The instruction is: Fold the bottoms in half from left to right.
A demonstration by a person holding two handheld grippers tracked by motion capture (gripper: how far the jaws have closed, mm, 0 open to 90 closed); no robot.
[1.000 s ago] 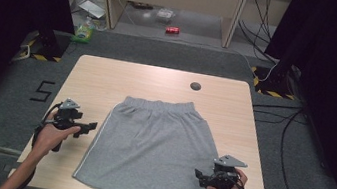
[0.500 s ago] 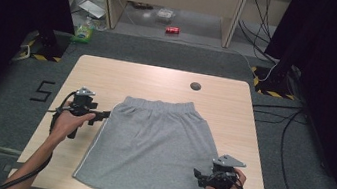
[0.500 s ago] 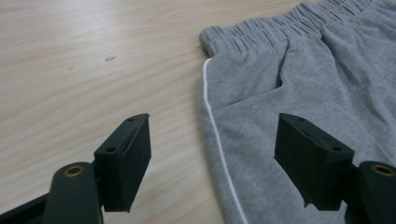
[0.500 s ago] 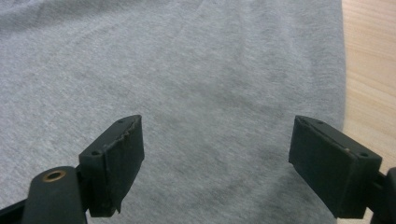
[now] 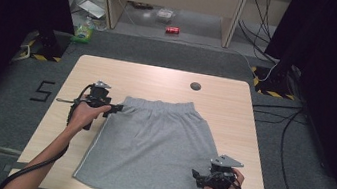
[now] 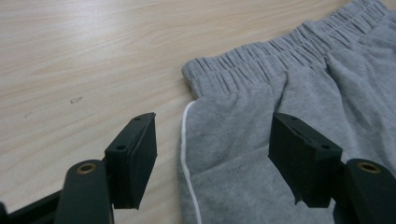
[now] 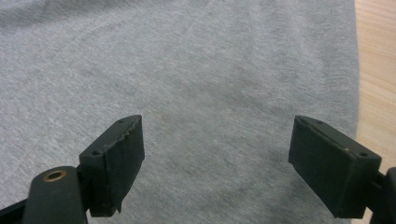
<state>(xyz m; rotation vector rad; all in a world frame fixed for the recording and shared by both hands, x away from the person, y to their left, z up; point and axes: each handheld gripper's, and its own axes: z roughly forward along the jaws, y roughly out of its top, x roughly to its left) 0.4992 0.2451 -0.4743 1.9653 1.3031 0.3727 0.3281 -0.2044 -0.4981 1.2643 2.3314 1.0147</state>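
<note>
A grey skirt point(image 5: 151, 145) lies flat on the tabletop point(image 5: 148, 79), its elastic waistband point(image 5: 157, 106) toward the far edge and its hem near the near edge. A thin white stripe point(image 6: 185, 154) runs down its left side seam.

The left gripper point(image 5: 115, 109) sits at the skirt's far left corner, just beside the waistband's end. In the left gripper view its jaws stand apart with the striped seam and a patch of grey cloth between them; the pads are not pressing on the fabric. The jaws have just been closing, but a wide gap remains.

The right gripper point(image 5: 198, 176) is over the skirt's near right corner, close to the tabletop's right edge. In the right gripper view its jaws are spread wide above the grey cloth, gripping nothing, with bare wood at the right of that view.

A small dark round disc point(image 5: 196, 86) lies on the tabletop near the far edge, well apart from the skirt.
</note>
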